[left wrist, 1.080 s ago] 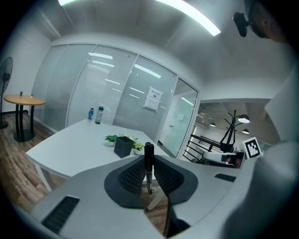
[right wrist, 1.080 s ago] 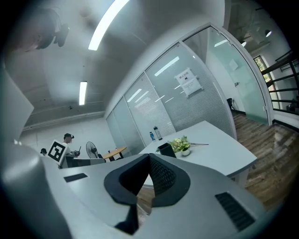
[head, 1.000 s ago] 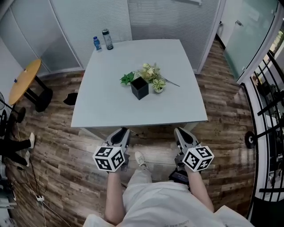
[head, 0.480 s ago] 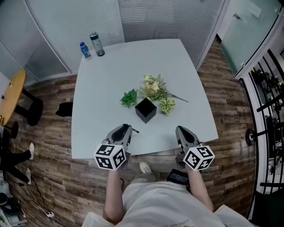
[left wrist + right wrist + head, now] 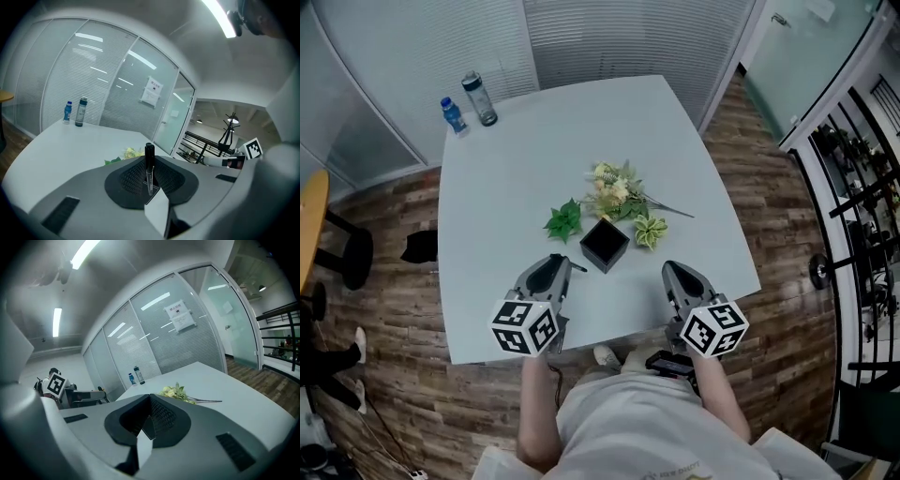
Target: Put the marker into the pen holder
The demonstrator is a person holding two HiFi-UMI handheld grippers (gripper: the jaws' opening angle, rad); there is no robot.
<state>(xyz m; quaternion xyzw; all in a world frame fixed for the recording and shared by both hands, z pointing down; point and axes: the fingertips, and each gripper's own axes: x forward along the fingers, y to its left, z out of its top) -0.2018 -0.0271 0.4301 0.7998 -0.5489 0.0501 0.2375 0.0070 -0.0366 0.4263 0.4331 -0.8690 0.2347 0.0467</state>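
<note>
The left gripper (image 5: 555, 269) hangs over the near edge of the bench (image 5: 502, 178) with the marker (image 5: 149, 161) pinched between its fingers (image 5: 131, 176). They are narrowed right onto the barrel, and the dark cap end stands up clear of the grip. Held crosswise like that, the marker has a free end to lead into an opening, which looks like the reason for the grip. The right gripper (image 5: 672, 274) sits level with it on the other side, fingers (image 5: 164, 418) together on nothing, probably just kept out of the way.

The pen holder (image 5: 605, 245), a black open-topped cube, stands near, just ahead and between the two grippers. Its mouth faces up and looks empty, so the marker has yet to go in.

The flowers (image 5: 617, 190) crowd the holder's far side and right corner, and a green sprig (image 5: 564, 223) lies just beside its left. The near side is bare bench, so the clean way in is from here and from above. Two bottles (image 5: 477, 98) stand well apart at the far left corner, no trouble to anyone.
</note>
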